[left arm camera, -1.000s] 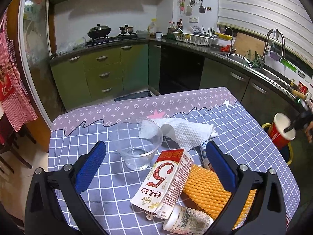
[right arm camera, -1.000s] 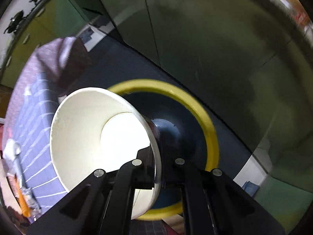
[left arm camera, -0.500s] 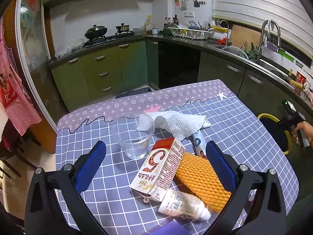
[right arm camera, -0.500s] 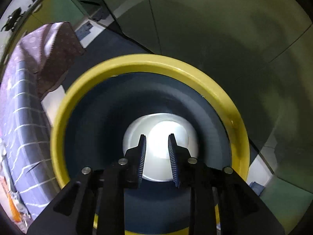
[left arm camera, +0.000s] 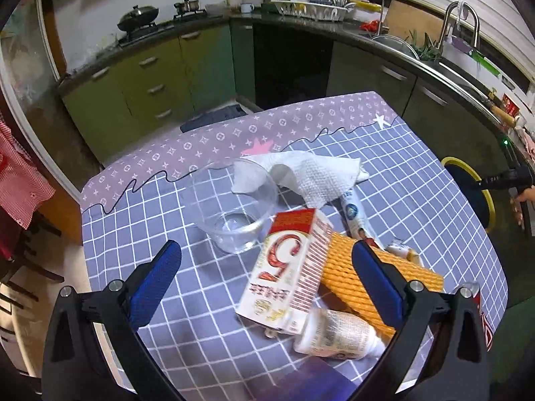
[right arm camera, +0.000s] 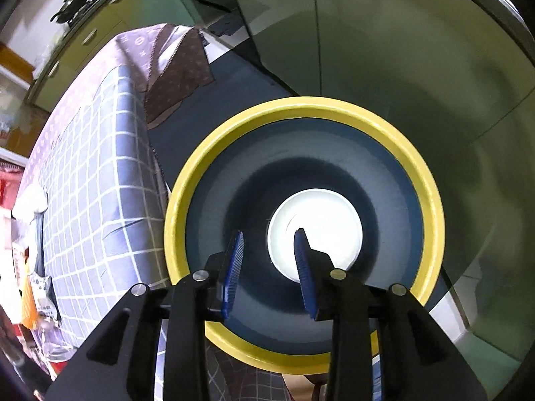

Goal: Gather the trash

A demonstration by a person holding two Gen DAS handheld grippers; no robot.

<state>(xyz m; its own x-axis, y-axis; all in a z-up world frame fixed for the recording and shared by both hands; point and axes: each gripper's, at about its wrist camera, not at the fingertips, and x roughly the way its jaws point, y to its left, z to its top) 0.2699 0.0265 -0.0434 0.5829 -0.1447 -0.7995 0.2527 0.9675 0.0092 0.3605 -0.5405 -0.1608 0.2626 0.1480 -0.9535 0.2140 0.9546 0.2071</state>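
Note:
My left gripper (left arm camera: 264, 264) is open and empty above the table's trash: a red and white carton (left arm camera: 287, 267), a clear plastic cup (left arm camera: 234, 210), a crumpled paper towel (left arm camera: 311, 177), an orange foam net (left arm camera: 371, 280) and a small white bottle (left arm camera: 337, 337). My right gripper (right arm camera: 269, 245) is open and empty above the yellow-rimmed bin (right arm camera: 187, 197). A white paper cup (right arm camera: 324, 224) lies at the bin's bottom. The bin (left arm camera: 481, 197) also shows at the right edge of the left wrist view.
The table has a grey checked cloth (left arm camera: 418, 193) and stands left of the bin (right arm camera: 100, 173). Green kitchen cabinets (left arm camera: 150, 80), a stove and a sink counter (left arm camera: 434, 56) ring the room. A dark cabinet front (right arm camera: 384, 50) stands behind the bin.
The right gripper let go of the paper cup, which dropped into the bin, then opened wider and rose. The left gripper moved slightly closer over the trash.

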